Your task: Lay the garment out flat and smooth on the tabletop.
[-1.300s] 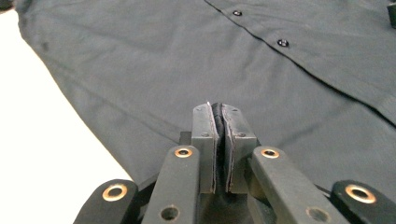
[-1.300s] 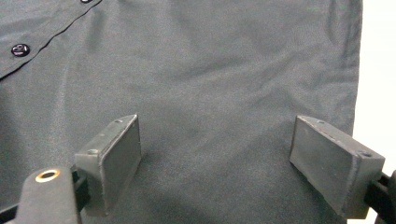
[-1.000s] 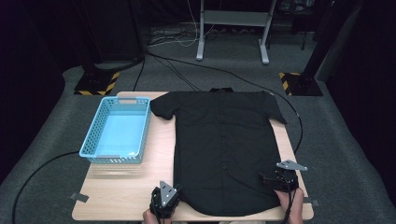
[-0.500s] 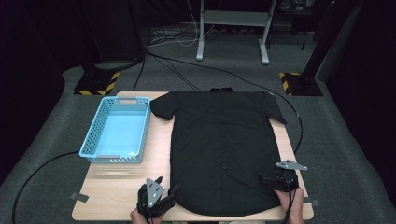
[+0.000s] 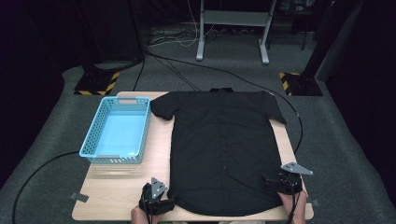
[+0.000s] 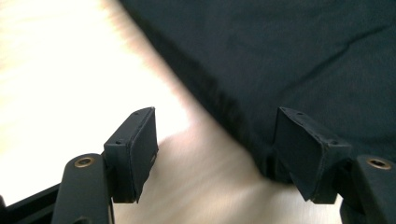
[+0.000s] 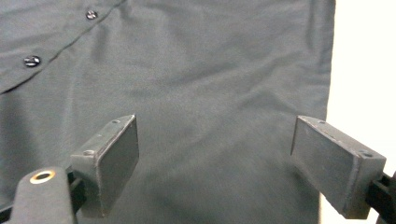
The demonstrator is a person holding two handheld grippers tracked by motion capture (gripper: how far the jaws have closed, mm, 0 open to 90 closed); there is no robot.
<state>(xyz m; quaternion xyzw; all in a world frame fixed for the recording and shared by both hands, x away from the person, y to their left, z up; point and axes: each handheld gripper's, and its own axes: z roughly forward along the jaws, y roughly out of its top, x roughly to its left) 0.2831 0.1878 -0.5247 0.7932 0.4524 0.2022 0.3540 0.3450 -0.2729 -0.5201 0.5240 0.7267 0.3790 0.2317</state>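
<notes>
A black short-sleeved shirt (image 5: 224,144) lies flat, buttoned, on the wooden table (image 5: 121,186), collar at the far edge. My left gripper (image 5: 161,197) sits at the shirt's near left hem corner. In the left gripper view its jaws (image 6: 215,149) have just been opening and stand apart. The shirt's hem (image 6: 224,107) runs between them toward the right pad, and nothing is pinched. My right gripper (image 5: 274,179) rests over the near right hem. It is open (image 7: 215,158) above the cloth (image 7: 196,70), whose side edge lies just inside the right pad.
A light blue plastic basket (image 5: 112,158) stands on the table's left side, beside the shirt's sleeve. Bare wood lies between basket and near edge. Cables (image 5: 42,163) trail over the grey carpet. A metal stand (image 5: 233,32) and striped bases (image 5: 95,84) sit behind the table.
The left gripper slid a little left off the shirt's hem corner, then edged back, and its jaws went from shut to open. The right gripper stayed put.
</notes>
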